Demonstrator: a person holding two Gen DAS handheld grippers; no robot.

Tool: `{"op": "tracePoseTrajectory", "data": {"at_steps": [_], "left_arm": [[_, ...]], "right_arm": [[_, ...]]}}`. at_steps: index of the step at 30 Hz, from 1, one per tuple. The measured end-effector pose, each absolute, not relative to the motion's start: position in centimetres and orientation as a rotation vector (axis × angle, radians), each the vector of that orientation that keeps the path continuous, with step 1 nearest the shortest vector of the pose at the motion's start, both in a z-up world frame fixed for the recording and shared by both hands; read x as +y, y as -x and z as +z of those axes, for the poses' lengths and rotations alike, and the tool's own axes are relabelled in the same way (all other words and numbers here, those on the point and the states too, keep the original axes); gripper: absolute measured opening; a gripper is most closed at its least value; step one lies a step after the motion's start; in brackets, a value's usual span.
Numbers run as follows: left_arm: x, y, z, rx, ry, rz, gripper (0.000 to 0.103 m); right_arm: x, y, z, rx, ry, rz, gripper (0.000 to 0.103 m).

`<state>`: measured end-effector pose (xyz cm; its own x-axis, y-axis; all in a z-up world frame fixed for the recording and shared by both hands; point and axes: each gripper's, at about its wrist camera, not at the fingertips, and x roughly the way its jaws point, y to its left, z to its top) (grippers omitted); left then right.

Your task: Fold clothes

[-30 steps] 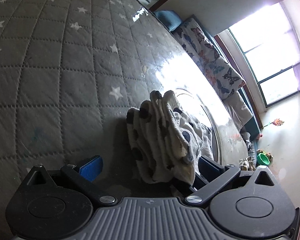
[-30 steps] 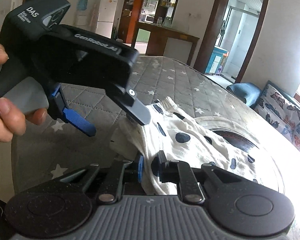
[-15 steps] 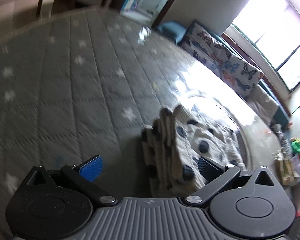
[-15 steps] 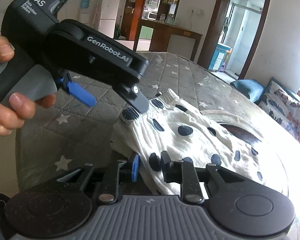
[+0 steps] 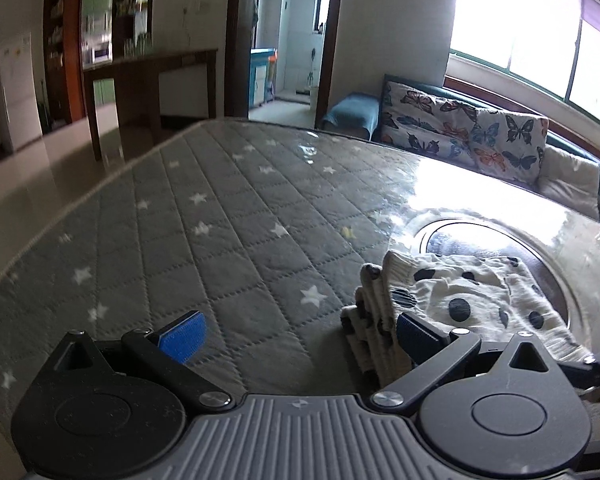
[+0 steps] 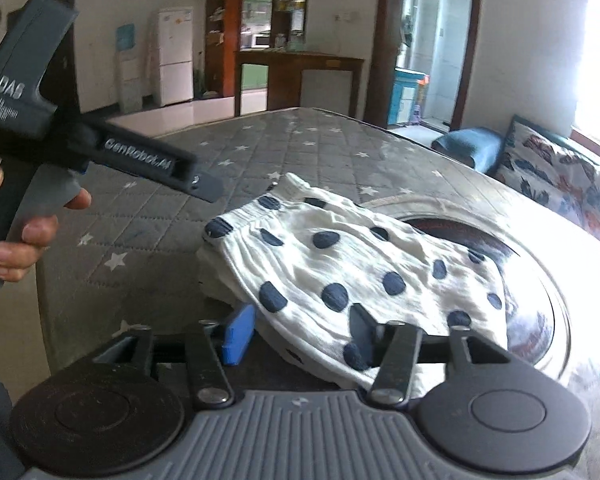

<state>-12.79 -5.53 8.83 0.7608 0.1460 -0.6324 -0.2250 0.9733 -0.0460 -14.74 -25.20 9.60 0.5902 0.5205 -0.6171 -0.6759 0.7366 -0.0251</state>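
One folded white garment with dark polka dots (image 6: 352, 264) lies on a grey star-quilted mattress (image 5: 204, 240), partly over a round glossy inset (image 5: 500, 240) in the surface, with two handheld grippers around it. The right gripper (image 6: 296, 334) sits at the garment's near hem, its jaws opening with the cloth's edge between the two blue pads but not pinched. The left gripper (image 5: 300, 332) hovers at the stacked waistband end, jaws wide apart and empty, its right pad just beside the folds; the right wrist view shows a hand (image 6: 24, 236) holding it above the mattress. A butterfly-print cushion (image 5: 460, 136) lines the bench under the window on the far side. The quilted surface left of the garment is open out to the piped mattress edge (image 5: 72, 204), beyond which the floor begins.
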Motion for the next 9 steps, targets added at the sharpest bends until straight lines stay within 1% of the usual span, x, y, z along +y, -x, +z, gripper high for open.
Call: {"op": "tracePoseTrajectory", "data": {"at_steps": [3,4,9], "left_arm": [[-5.9,13.0,8.9,0.668,0.104,0.201,0.103],[-5.9,12.7,9.0,0.667,0.102,0.199,0.103],[-6.3,12.2,8.9,0.657,0.075,0.211,0.103]], "right_arm": [[-25.9,15.1,9.8,0.634,0.217,0.68,0.067],[-26.2,15.0,9.9,0.638,0.198,0.673,0.072],[-27.2,15.0,9.9,0.649,0.135,0.642,0.077]]}}
